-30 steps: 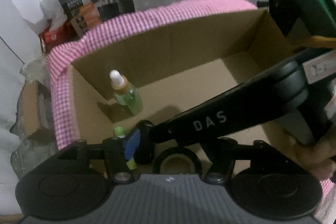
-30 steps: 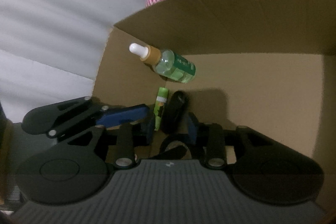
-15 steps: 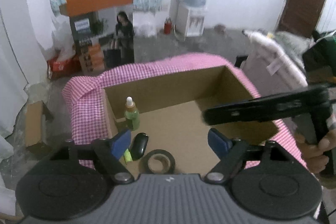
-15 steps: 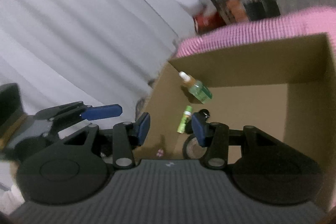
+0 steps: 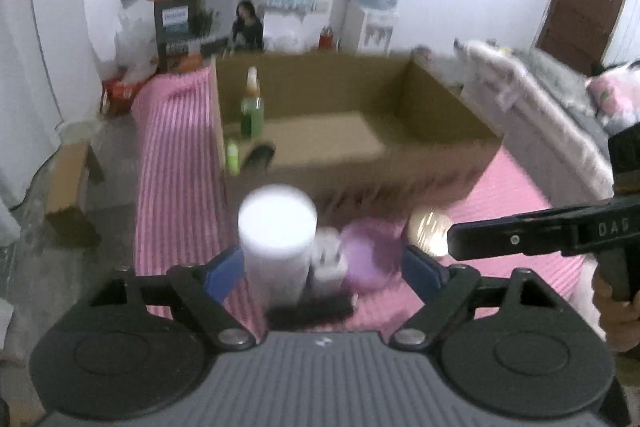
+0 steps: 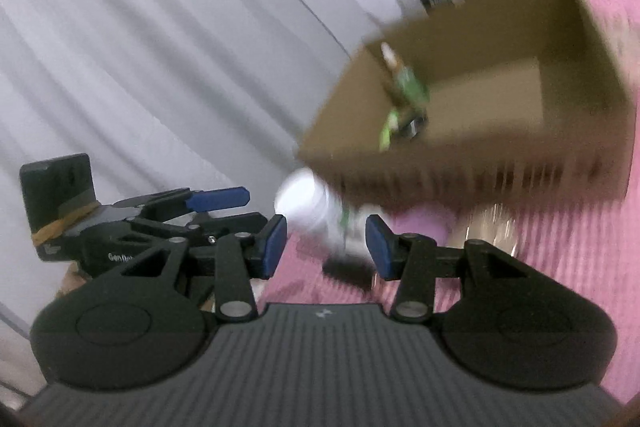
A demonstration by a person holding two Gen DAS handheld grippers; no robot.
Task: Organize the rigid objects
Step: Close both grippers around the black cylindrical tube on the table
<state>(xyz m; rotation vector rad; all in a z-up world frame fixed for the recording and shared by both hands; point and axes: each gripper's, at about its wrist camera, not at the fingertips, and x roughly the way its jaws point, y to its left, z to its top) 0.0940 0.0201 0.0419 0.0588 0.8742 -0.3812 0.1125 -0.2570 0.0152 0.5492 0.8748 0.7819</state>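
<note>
We see both handheld grippers poised over a pink checked cloth [image 5: 176,163] where a cardboard box [image 5: 448,131] sits open at the top. In the left wrist view, the left gripper [image 5: 324,269] has its blue-padded fingers [image 5: 222,273] spread wide, gripping nothing, with a white-capped container [image 5: 277,239] standing upright just ahead of the left pad. Beside that container we make out a small white object [image 5: 330,263], a lilac round object [image 5: 368,257] and a dark flat item [image 5: 310,309] on the cloth, all too blurred to name with confidence. A shiny disc [image 5: 428,229] lies near the tip of the right gripper [image 5: 516,237], which reaches in from the right edge of that view. Inside the box, against its left wall, a green dropper bottle [image 5: 252,107] stands upright, with a small green tube [image 5: 232,157] and a dark oval object [image 5: 260,157] near its base. In the right wrist view, the right gripper [image 6: 326,247] is also parted and holds nothing, its pads [image 6: 274,247] either side of the blurred white container [image 6: 308,203] on the cloth just in front of the box [image 6: 480,167]. The left gripper [image 6: 218,199] shows at the left of that view.
</note>
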